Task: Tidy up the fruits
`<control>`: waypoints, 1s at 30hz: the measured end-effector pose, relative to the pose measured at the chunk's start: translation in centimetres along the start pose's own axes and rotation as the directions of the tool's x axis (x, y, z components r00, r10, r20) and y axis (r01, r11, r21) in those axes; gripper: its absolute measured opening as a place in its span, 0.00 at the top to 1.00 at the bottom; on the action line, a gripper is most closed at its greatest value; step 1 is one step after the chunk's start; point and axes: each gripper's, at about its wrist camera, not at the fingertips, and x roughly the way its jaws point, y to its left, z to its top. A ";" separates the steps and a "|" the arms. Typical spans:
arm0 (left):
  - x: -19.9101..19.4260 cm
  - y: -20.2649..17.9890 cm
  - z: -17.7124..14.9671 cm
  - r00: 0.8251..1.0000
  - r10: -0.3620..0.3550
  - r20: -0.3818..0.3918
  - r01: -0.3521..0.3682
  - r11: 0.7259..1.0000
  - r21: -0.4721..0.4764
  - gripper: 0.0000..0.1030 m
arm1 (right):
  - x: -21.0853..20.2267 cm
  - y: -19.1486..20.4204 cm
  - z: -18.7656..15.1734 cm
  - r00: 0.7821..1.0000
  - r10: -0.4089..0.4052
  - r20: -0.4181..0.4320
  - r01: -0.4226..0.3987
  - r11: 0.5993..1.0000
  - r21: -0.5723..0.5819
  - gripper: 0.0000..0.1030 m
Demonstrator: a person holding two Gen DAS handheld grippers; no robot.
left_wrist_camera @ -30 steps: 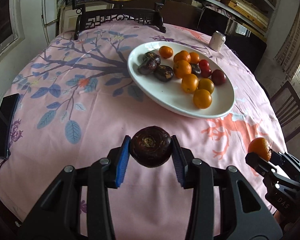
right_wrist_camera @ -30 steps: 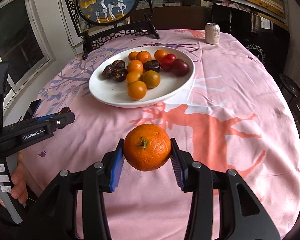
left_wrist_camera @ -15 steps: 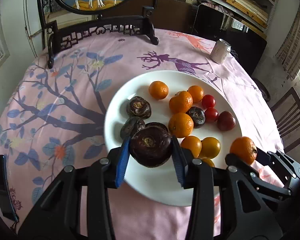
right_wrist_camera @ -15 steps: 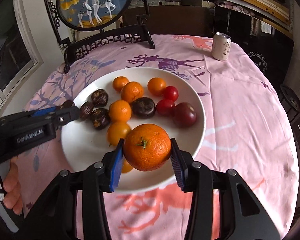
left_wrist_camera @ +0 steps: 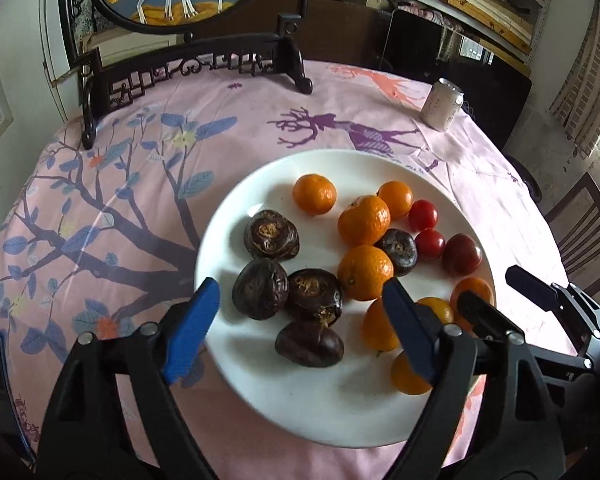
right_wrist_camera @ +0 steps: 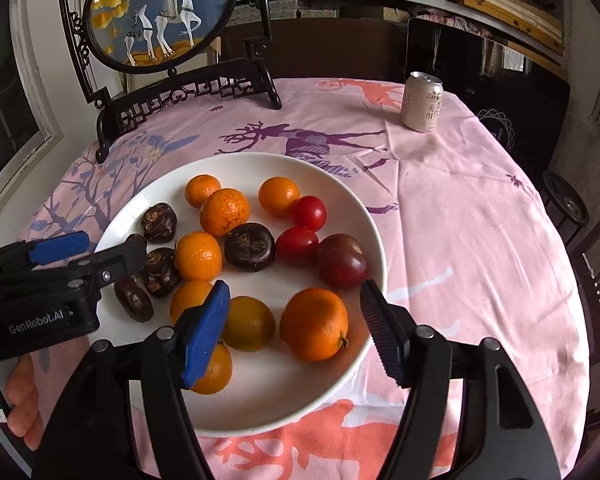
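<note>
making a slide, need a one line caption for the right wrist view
Open right gripper above a tangerine lying on the white plate of sorted fruit, left gripper alongside.

Soft daylight, sharp at centre, strong fisheye bending and dark vignette at edges, faint glare on the plate (left_wrist_camera: 236,216).

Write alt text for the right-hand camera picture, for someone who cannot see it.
An open two-finger gripper hovers over a white plate of fruit, an orange lying free between its fingers. The plate also holds more oranges, red tomatoes, and dark brown fruits beside the other gripper. It sits on a pink patterned tablecloth with a drink can behind.
</note>
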 end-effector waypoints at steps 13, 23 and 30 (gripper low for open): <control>-3.4 1.0 -1.5 0.988 0.100 0.117 -0.104 0.994 0.022 0.02 | -4.2 2.1 -2.8 0.989 -0.123 0.082 0.127 0.991 -0.044 0.01; -5.5 2.5 -2.1 0.977 0.162 0.139 -0.156 0.986 -0.058 0.02 | -2.6 1.9 -2.3 0.989 -0.134 0.063 0.137 0.989 -0.048 0.01; -5.5 1.0 -2.8 0.972 0.176 0.159 -0.178 0.984 0.000 0.02 | -3.2 1.6 -2.7 0.989 -0.111 0.094 0.114 0.993 -0.033 0.01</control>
